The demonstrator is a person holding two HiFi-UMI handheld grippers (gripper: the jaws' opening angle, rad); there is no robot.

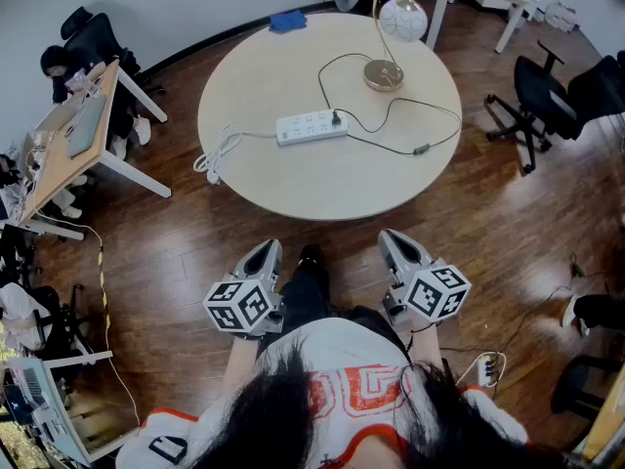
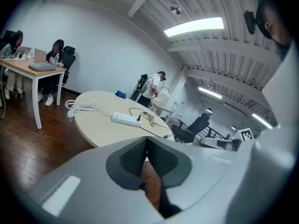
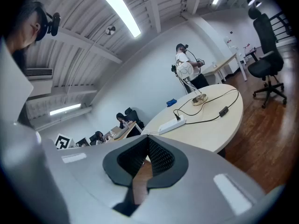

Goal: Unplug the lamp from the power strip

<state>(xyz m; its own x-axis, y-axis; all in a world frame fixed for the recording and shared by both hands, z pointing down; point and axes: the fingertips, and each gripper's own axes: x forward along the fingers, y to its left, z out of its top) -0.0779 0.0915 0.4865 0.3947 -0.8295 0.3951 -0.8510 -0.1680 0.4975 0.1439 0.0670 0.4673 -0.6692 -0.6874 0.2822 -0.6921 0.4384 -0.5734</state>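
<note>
A white power strip [image 1: 311,126] lies near the middle of the round table [image 1: 293,189]. The lamp's black plug [image 1: 337,119] sits in its right end. The black cord loops past an inline switch [image 1: 422,149] to the lamp's brass base [image 1: 384,74]; its white globe [image 1: 402,18] hangs above. My left gripper [image 1: 266,250] and right gripper [image 1: 394,238] are held low in front of the table's near edge, both shut with nothing between the pads. In the left gripper view the strip [image 2: 126,119] is far ahead; the right gripper view also shows the strip [image 3: 171,125].
The strip's white cord [image 1: 215,157] is coiled at the table's left edge and a blue object [image 1: 287,21] lies at the far edge. Desks with seated people [image 1: 68,125] stand at left, office chairs [image 1: 537,96] at right. A person [image 3: 187,69] stands beyond the table.
</note>
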